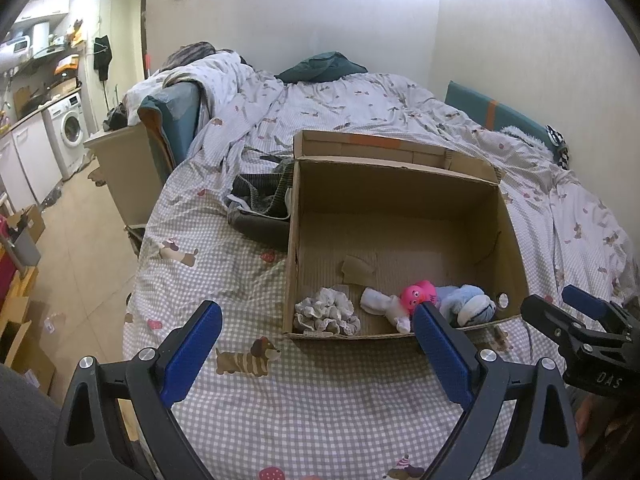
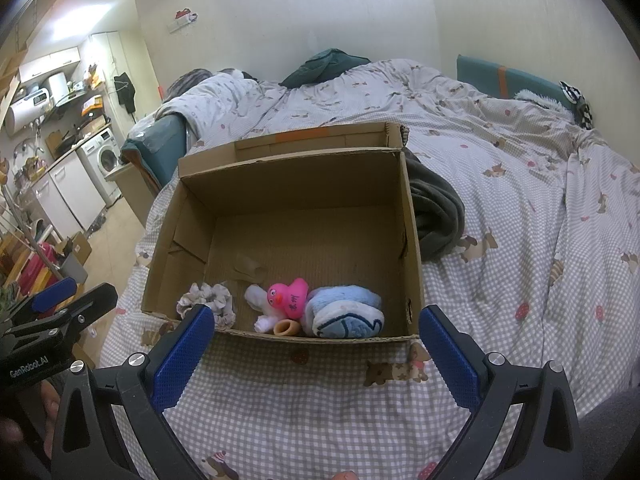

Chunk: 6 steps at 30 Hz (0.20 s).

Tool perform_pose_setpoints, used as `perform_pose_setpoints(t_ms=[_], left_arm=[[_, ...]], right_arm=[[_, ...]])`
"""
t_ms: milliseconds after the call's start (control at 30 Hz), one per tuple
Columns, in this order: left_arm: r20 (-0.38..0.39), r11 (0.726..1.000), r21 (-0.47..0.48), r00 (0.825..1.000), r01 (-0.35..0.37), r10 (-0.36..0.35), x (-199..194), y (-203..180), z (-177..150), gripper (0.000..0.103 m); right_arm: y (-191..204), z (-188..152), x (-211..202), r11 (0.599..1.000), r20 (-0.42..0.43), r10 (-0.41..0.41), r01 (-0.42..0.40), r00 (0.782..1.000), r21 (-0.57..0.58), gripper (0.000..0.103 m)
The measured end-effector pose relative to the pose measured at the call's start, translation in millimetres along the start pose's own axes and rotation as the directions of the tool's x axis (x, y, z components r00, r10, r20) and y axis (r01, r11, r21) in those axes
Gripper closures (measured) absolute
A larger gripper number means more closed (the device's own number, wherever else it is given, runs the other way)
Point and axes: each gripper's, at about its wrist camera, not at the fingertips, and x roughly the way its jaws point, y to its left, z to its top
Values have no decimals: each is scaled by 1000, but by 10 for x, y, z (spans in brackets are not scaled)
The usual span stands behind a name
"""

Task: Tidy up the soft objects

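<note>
An open cardboard box (image 1: 400, 200) (image 2: 296, 184) sits on the bed. Along its near wall lie a grey-white scrunchie (image 1: 326, 310) (image 2: 208, 298), a white sock (image 1: 382, 304) (image 2: 260, 300), a pink rubber duck (image 1: 418, 294) (image 2: 290, 294) and a rolled blue plush towel (image 1: 468, 304) (image 2: 346, 312). My left gripper (image 1: 316, 322) is open and empty, just in front of the box. My right gripper (image 2: 316, 326) is open and empty at the box's near edge; it also shows at the right of the left wrist view (image 1: 576, 316).
The bed has a checked dog-print cover (image 1: 312, 400) (image 2: 320, 392). Dark grey clothing (image 1: 260, 204) (image 2: 436, 216) lies beside the box. A rumpled duvet (image 1: 360, 108) and a teal pillow (image 2: 324, 64) lie behind. The floor and a washing machine (image 1: 70, 128) are to the left.
</note>
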Motion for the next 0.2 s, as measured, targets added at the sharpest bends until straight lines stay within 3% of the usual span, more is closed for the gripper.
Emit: perform_pose_setpoints(t_ms=[200], left_arm=[[5, 1000, 2, 1000, 13, -13, 0, 2, -5, 7]], right_arm=[[2, 4, 0, 1000, 0, 0, 0, 1000, 0, 0]])
